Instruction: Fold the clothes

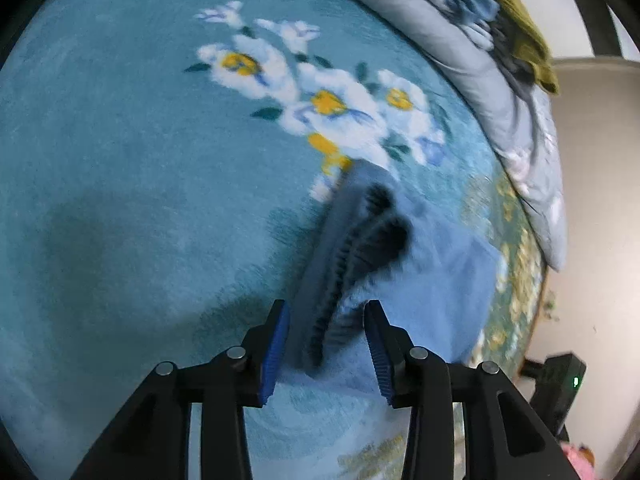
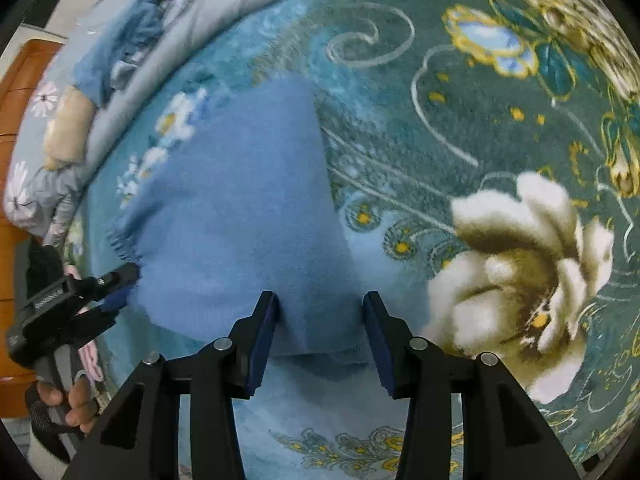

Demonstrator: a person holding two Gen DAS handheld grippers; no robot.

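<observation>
A blue fleece garment [image 2: 240,208] lies spread on a teal floral blanket [image 1: 132,168] that covers the bed, its near hem reaching down between the fingers of the right gripper [image 2: 320,340]. Those jaws stand apart, one on either side of a fold of the cloth, with a clear gap to the fabric on the right side, so the right tongs are released rather than clenched. In the left wrist view the left gripper [image 1: 326,348] also has its blue-padded jaws wide apart, and a bunched edge of the same garment [image 1: 360,248], with a dark fringed or ribbed trim, rises up between them; the cloth touches the left pad but is not pinched (the picture is blurred, so the trim's exact make is hard to read). The right wrist view shows the left gripper [image 2: 116,292] from the side at the garment's fringed left edge, held by a hand [image 2: 68,400] at the lower left. Along the far side of the blanket lies a rumpled grey-blue quilt [image 1: 472,52] with flower print, and an olive-green cloth [image 1: 520,28] rests on top of it. A wooden headboard [image 2: 24,92] shows at the left rim of the right view.
</observation>
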